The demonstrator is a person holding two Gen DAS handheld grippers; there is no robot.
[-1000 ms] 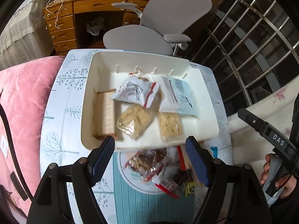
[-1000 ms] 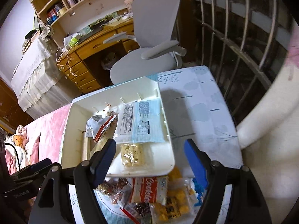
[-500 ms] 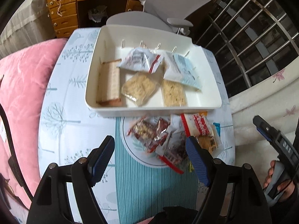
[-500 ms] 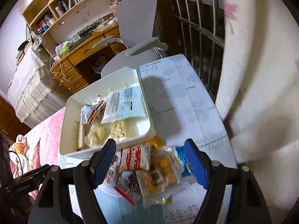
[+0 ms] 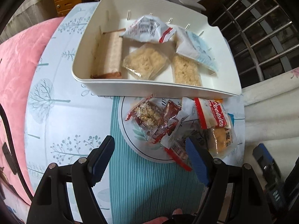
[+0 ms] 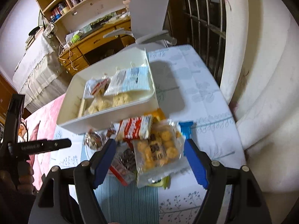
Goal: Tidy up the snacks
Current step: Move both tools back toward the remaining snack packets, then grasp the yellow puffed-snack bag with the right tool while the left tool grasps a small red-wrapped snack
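My left gripper (image 5: 149, 160) and right gripper (image 6: 149, 160) both gape empty over the snack pile (image 6: 149, 145) on the plate (image 5: 138, 149) at lower centre, below the white bin (image 5: 149, 87); the crinkly yellow cookie bag (image 6: 158, 149) looks light, slippery and crushable, so I'd pinch its sealed edge.

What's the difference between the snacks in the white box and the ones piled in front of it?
The snacks in the white bin lie mostly spread across its floor, pale crumbly bars in clear wrap; the pile on the plate is heaped, packets overlapping. The bin's packets are mostly white and beige; the pile has red wrappers, a "Cookies" pack and a bag of yellow puffs. All are sealed, and both grippers are open and empty.
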